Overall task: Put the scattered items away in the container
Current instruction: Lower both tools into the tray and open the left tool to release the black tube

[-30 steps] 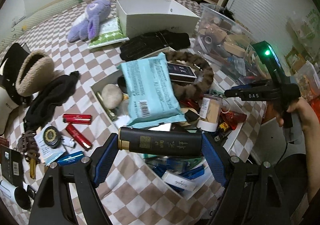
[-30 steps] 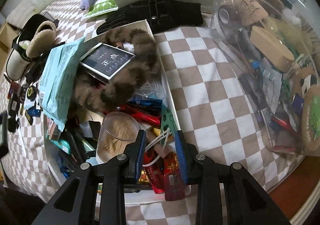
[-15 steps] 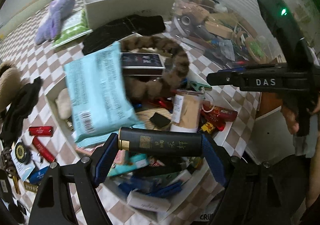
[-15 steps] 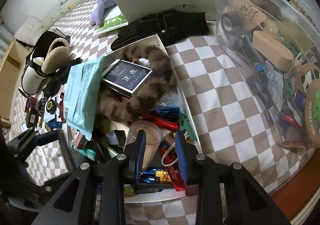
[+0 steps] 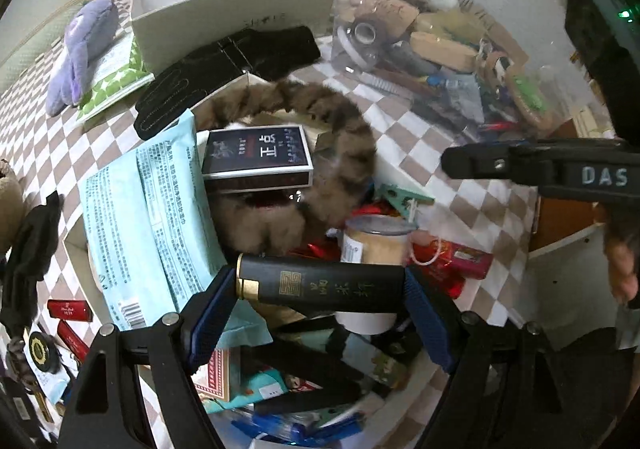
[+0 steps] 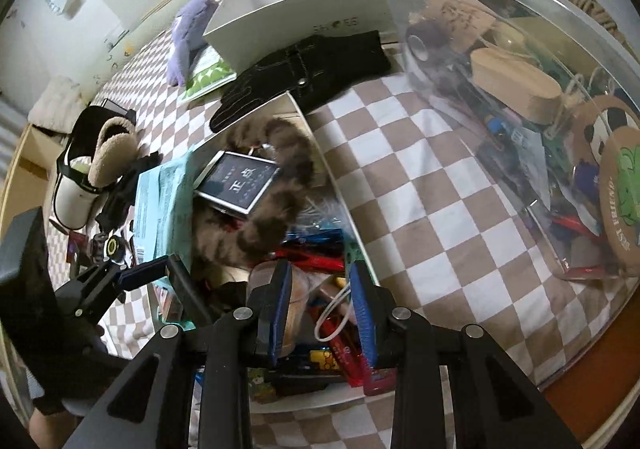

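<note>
Hands up high, we pinch the black tube (image 5: 322,283) by its two ends in the left gripper (image 5: 320,289) right over the full white box (image 5: 74,249), ready to drop it in, while the right gripper (image 6: 320,313) hangs nearly pressed together, holding nothing.

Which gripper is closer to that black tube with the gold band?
Left. The left gripper is clamped on the black tube itself; the right gripper hangs apart over the box, holding nothing.
</note>
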Demonstrator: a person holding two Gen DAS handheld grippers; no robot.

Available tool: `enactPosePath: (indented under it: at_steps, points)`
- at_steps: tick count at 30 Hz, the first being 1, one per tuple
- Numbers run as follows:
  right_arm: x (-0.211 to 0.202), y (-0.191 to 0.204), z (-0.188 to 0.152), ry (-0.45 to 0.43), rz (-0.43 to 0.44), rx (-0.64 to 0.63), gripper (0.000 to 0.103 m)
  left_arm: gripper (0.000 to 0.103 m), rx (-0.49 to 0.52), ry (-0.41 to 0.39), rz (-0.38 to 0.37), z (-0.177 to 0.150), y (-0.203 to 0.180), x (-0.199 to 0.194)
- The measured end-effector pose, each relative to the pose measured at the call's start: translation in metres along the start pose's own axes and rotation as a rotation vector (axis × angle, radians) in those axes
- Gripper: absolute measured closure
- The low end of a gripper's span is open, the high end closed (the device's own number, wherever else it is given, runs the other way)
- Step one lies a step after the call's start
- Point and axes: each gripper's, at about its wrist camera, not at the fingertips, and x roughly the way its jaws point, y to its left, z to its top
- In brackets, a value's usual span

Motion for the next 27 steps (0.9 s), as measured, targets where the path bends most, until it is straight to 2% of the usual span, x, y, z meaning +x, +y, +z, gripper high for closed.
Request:
enactPosePath:
  at_steps: [3, 6, 17, 23, 25, 26, 27]
  points:
    - [0.001, -0.003, 0.000, 0.005, 0.000, 0.002, 0.073, 0.019, -0.002, -0.002, 0.010, 0.001, 0.001, 0.001]
    - [0.002, -0.005, 0.001, 0.008, -0.002, 0.005, 0.073, 0.007, -0.004, -0.007, 0.008, 0.002, 0.001, 0.001]
    - [-0.004, 0.008, -0.001, -0.003, 0.009, -0.030, 0.073, 0.007, -0.021, -0.034, 0.026, -0.006, 0.007, -0.019]
    - [-0.016, 0.030, -0.006, -0.039, 0.015, -0.092, 0.073, 0.007, -0.037, -0.099, 0.052, -0.016, 0.015, -0.049]
    - [-0.022, 0.039, -0.009, -0.072, 0.012, -0.112, 0.049, 0.007, -0.047, -0.128, 0.058, -0.019, 0.019, -0.059]
    - [-0.025, 0.043, -0.010, -0.091, 0.011, -0.122, 0.023, 0.007, -0.052, -0.142, 0.063, -0.021, 0.021, -0.064]
    - [-0.028, 0.048, -0.011, -0.110, 0.010, -0.131, 0.017, 0.007, -0.056, -0.151, 0.070, -0.023, 0.022, -0.068]
